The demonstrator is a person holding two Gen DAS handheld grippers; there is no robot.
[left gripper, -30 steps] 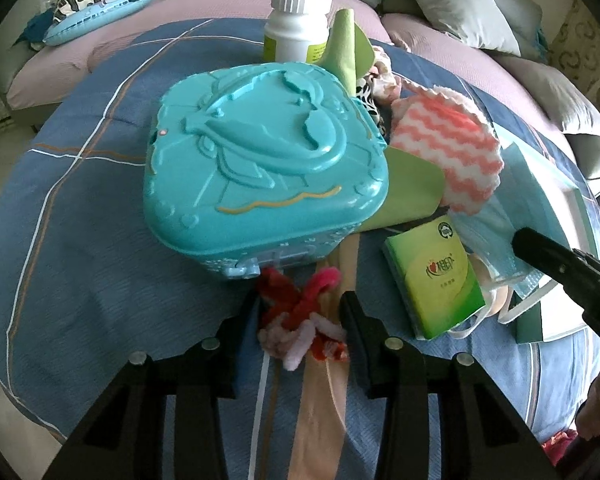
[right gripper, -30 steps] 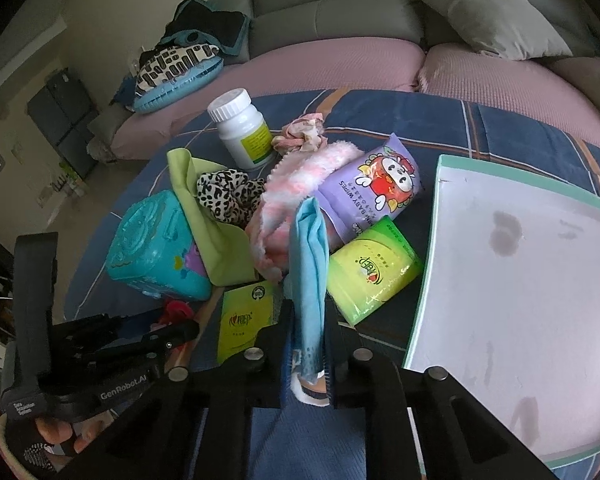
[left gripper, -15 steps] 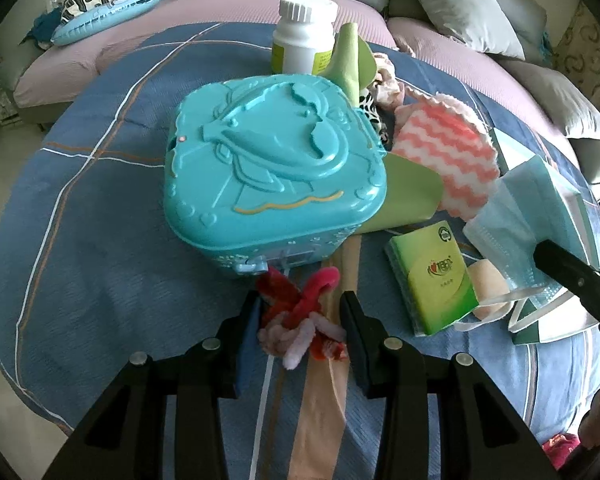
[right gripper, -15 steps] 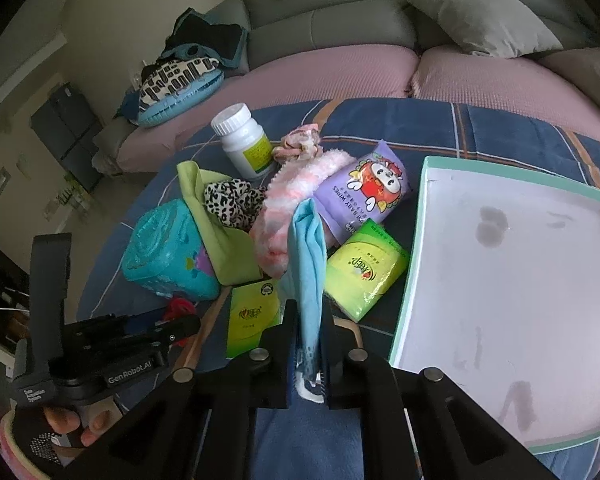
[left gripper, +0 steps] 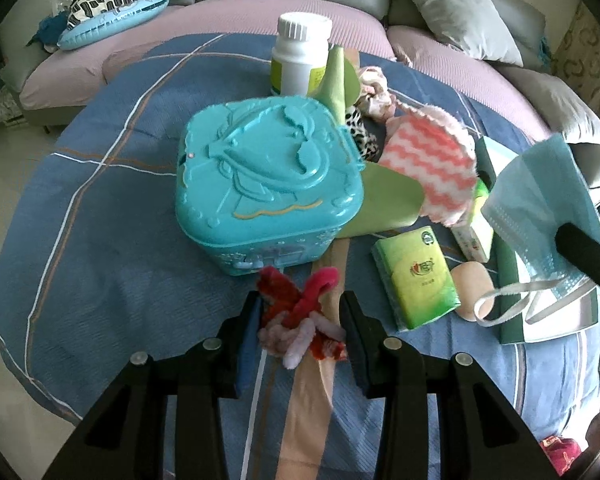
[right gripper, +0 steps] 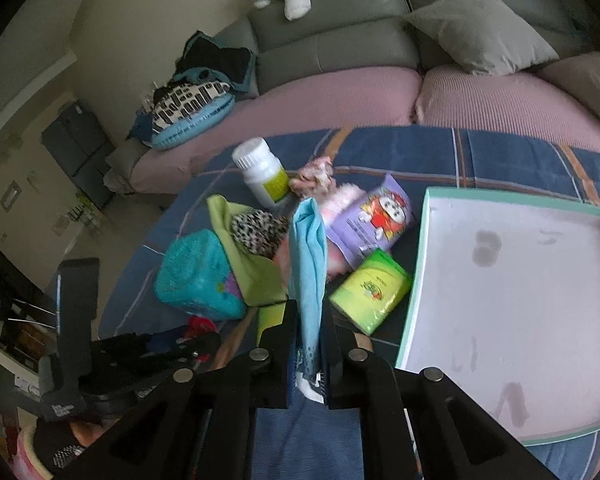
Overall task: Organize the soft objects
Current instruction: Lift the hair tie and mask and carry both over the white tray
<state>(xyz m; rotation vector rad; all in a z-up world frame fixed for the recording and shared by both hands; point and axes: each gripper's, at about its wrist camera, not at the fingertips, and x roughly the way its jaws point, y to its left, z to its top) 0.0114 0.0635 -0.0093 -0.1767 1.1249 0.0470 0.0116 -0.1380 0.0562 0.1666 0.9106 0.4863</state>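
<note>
My left gripper [left gripper: 300, 312] is shut on a bundle of red and pink pipe cleaners [left gripper: 300, 316], held just above the blue bedspread in front of a teal plastic box [left gripper: 268, 184]. My right gripper [right gripper: 309, 320] is shut on a blue face mask [right gripper: 310, 264], which also hangs at the right of the left wrist view [left gripper: 540, 208]. The mask is lifted above the pile, left of a white tray with a green rim [right gripper: 420, 248]. The left gripper shows in the right wrist view [right gripper: 196, 344].
On the bedspread lie a white pill bottle [left gripper: 300, 56], green cloth [left gripper: 388, 204], pink wavy cloth [left gripper: 428, 164], leopard scrunchie [right gripper: 256, 228], green tissue packs [left gripper: 416, 276] [right gripper: 372, 292] and a purple wipes pack [right gripper: 376, 216]. A sofa with cushions [right gripper: 480, 28] stands behind.
My right gripper has lifted the blue mask higher and back from the pile. My left gripper has risen slightly with the pipe cleaners, still in front of the teal box.
</note>
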